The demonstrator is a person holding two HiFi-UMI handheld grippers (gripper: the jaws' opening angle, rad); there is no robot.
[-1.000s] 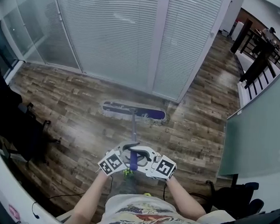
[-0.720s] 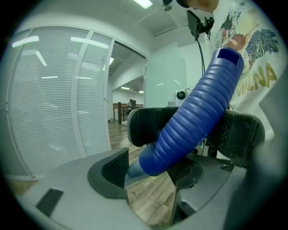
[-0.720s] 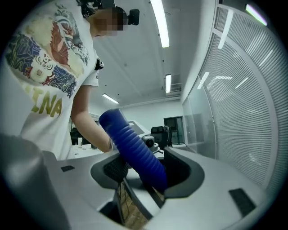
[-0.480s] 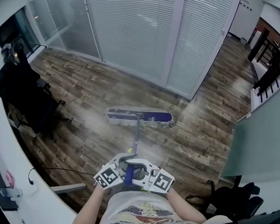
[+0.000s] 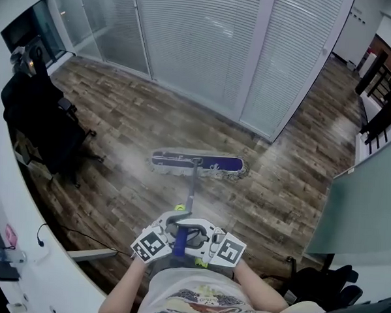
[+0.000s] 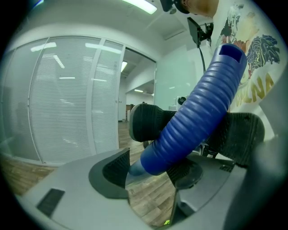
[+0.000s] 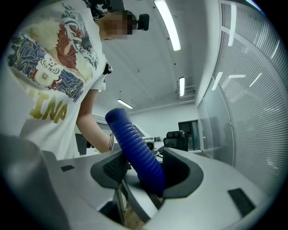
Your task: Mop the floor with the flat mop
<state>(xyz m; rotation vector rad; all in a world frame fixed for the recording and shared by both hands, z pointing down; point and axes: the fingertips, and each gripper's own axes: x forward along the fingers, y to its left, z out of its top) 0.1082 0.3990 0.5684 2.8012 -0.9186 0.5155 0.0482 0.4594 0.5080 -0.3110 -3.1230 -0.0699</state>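
The flat mop's blue head (image 5: pixel 196 164) lies flat on the wood floor ahead of me. Its grey pole (image 5: pixel 189 195) runs back to a blue ribbed grip (image 5: pixel 180 242) at my waist. My left gripper (image 5: pixel 167 238) and right gripper (image 5: pixel 206 243) face each other across that grip, both shut on it. In the left gripper view the ribbed grip (image 6: pixel 193 117) slants up to the right between the dark pads (image 6: pixel 113 168) of the left gripper (image 6: pixel 150 170). In the right gripper view the grip (image 7: pixel 135 152) stands between the pads (image 7: pixel 112 168) of the right gripper (image 7: pixel 145 173).
A wall of white blinds (image 5: pixel 207 48) runs behind the mop head. A black office chair (image 5: pixel 43 128) stands at the left, with a white desk (image 5: pixel 5 234) and a floor cable (image 5: pixel 67 234) near it. Another dark chair (image 5: pixel 319 283) and a frosted panel (image 5: pixel 363 207) are on the right.
The mop head has slid left across the floor, away from the corner of the blinds wall, and my view has turned left onto the black chair. Both grippers kept their hold on the grip.
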